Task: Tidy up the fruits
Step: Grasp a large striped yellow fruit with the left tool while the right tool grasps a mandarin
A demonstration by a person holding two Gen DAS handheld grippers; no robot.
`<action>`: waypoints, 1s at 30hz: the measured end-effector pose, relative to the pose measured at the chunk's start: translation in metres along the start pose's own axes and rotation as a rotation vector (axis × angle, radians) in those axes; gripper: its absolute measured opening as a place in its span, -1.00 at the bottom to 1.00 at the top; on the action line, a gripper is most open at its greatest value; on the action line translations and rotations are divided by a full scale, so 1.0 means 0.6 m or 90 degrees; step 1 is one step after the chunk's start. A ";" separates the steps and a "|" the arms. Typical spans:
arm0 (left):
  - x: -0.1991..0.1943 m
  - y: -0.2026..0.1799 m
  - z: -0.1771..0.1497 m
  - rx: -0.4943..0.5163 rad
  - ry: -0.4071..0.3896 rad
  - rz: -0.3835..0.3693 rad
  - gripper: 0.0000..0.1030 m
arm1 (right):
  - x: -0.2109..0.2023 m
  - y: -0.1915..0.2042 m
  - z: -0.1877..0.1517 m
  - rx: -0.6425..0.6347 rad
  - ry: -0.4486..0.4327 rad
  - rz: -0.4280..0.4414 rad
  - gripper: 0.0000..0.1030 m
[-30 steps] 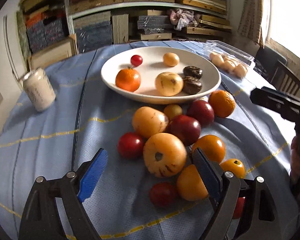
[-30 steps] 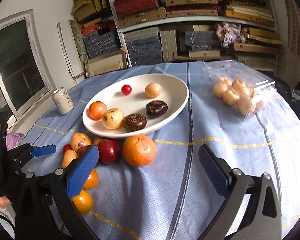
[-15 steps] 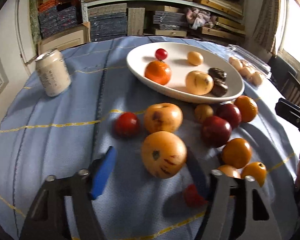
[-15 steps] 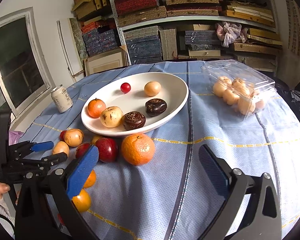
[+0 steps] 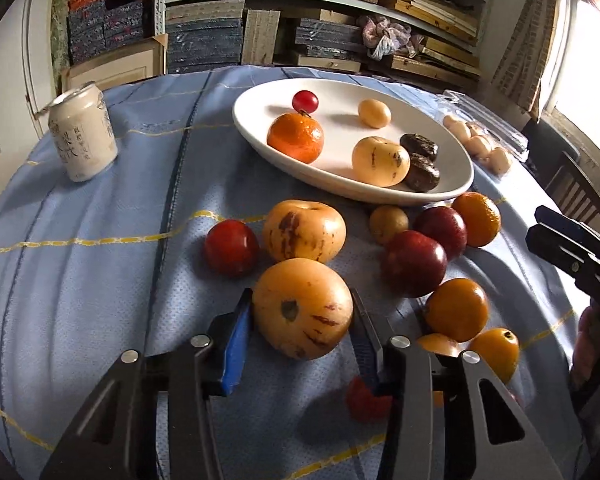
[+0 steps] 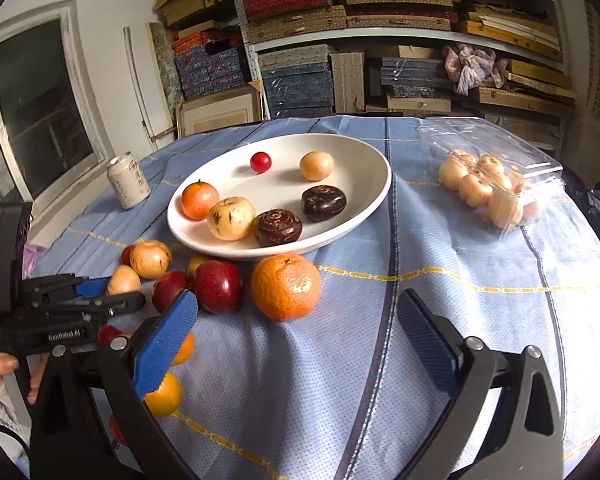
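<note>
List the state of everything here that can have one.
left hand-held gripper: jaws closing around the yellow speckled fruit
right hand-held gripper: open, empty
drink can: upright, tab lifted
clear clamshell box: lid open
white dish: partly filled

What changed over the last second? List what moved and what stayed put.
The left gripper swung from straddling several fruits to centre on the big yellow streaked fruit; its jaws are closing, and the blue pads now sit against the fruit's sides. The right gripper hangs open and empty as before. The white plate, its fruit, the can and the clear fruit box stayed put.
</note>
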State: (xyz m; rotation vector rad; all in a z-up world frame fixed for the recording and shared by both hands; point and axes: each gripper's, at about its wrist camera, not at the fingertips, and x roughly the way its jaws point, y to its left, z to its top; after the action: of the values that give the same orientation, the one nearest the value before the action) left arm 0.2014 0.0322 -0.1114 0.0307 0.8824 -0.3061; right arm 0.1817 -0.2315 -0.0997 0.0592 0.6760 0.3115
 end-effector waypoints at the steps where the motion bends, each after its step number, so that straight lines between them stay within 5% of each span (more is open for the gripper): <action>1: 0.000 -0.003 0.000 0.005 0.000 0.005 -0.11 | 0.002 0.001 0.000 -0.002 0.004 0.001 0.91; 5: 0.001 -0.004 0.001 0.008 0.001 0.008 -0.11 | 0.007 0.004 0.003 -0.005 0.006 -0.001 0.83; 7: 0.001 -0.004 0.001 0.005 0.002 0.007 -0.11 | 0.016 0.006 0.008 -0.010 0.013 -0.005 0.57; 14: 0.001 -0.006 0.000 0.006 0.001 0.011 -0.11 | 0.055 0.008 0.021 -0.021 0.061 -0.023 0.15; 30: 0.001 -0.003 0.000 0.005 0.001 0.009 -0.12 | 0.084 0.007 0.022 0.008 0.104 0.045 -0.09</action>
State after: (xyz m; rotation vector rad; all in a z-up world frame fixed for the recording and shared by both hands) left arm 0.2013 0.0305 -0.1116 0.0447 0.8829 -0.2965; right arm 0.2259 -0.2114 -0.1195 0.0693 0.8391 0.3824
